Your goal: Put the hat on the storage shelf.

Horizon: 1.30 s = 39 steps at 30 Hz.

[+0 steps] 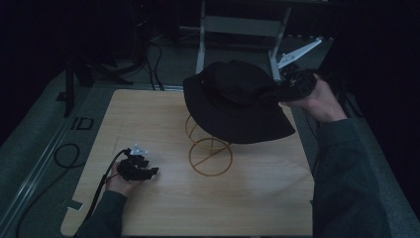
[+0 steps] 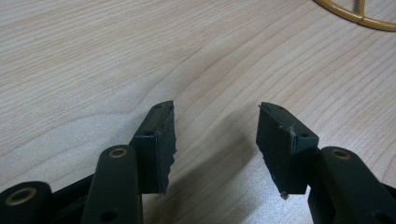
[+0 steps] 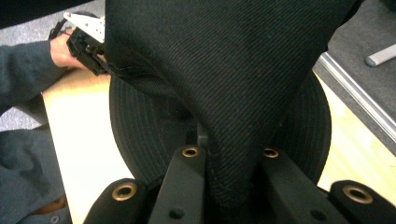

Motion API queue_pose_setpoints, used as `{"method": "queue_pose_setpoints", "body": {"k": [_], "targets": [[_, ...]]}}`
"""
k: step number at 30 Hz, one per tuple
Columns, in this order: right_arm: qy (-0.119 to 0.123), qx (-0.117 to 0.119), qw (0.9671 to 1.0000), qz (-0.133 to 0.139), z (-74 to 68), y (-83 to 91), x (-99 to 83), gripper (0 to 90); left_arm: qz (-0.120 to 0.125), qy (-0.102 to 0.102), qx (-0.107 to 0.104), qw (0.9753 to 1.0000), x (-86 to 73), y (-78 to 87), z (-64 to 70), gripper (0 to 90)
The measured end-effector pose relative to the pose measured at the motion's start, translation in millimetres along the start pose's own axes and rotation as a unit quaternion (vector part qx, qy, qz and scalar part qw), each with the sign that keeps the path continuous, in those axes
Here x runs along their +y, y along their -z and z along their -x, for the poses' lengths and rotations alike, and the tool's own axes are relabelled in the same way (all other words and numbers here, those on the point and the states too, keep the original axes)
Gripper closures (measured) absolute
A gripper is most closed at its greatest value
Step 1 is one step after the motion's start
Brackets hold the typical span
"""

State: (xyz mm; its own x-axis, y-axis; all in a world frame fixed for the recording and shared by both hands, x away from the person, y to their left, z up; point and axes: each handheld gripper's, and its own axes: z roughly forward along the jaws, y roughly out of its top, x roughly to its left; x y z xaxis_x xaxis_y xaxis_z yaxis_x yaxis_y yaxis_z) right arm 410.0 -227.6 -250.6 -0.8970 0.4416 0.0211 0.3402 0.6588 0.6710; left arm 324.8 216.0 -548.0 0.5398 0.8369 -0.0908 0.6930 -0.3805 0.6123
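Observation:
A black bucket hat (image 1: pixel 233 99) hangs over the top of a gold wire stand (image 1: pixel 210 156) in the middle of the wooden table (image 1: pixel 148 208). My right gripper (image 1: pixel 277 94) is shut on the hat's crown fabric (image 3: pixel 224 93), holding it from the right; the brim (image 3: pixel 135 135) spreads below the jaws. My left gripper (image 1: pixel 151 172) rests low on the table at the front left, open, with bare wood between its pads (image 2: pixel 161 144). A curve of the stand's gold base ring (image 2: pixel 355 16) shows at the top right of the left gripper view.
A metal frame (image 1: pixel 237 29) stands on the floor behind the table. Cables (image 1: pixel 67 156) lie on the grey floor at the left. The table's right edge (image 1: pixel 304 148) runs beside the person's right sleeve (image 1: pixel 346 168).

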Motion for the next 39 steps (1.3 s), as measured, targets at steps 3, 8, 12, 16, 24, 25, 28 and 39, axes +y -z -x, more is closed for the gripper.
{"method": "queue_pose_setpoints", "body": {"k": [3, 8, 12, 16, 24, 25, 28, 39], "targets": [[0.005, 0.010, 0.9999, -0.003, -2.1, -8.2, 0.5, 87.4, 0.001, 0.000, 0.000, 1.0000, 0.0, -0.1, -0.1, 47.3], [0.010, 0.020, 0.9996, -0.017, -7.4, -20.5, 1.2, 86.9, 0.001, 0.000, 0.000, 1.0000, -0.1, -0.1, 0.1, 47.3], [0.018, 0.030, 0.9990, -0.026, -13.5, -28.3, 2.0, 86.4, 0.001, -0.001, 0.000, 1.0000, 0.0, -0.1, -0.1, 47.3], [0.022, 0.032, 0.9987, -0.033, -16.2, -32.9, 2.4, 85.8, 0.001, -0.001, 0.000, 1.0000, -0.1, -0.1, 0.1, 47.2], [0.025, 0.039, 0.9975, -0.053, -19.9, -44.3, 2.8, 83.1, 0.001, 0.000, 0.001, 1.0000, -0.1, -0.2, 0.3, 47.2], [0.024, 0.035, 0.9973, -0.059, -19.9, -46.5, 2.2, 82.4, 0.001, 0.000, 0.000, 1.0000, -0.1, -0.2, 0.3, 47.2], [0.020, 0.035, 0.9969, -0.067, -18.7, -52.7, -0.2, 80.7, 0.001, 0.000, 0.000, 1.0000, -0.1, -0.2, 0.3, 47.2], [0.017, 0.032, 0.9963, -0.078, -18.8, -60.0, 0.3, 71.7, 0.001, 0.000, 0.000, 1.0000, -0.2, -0.1, 0.1, 47.2]]}}
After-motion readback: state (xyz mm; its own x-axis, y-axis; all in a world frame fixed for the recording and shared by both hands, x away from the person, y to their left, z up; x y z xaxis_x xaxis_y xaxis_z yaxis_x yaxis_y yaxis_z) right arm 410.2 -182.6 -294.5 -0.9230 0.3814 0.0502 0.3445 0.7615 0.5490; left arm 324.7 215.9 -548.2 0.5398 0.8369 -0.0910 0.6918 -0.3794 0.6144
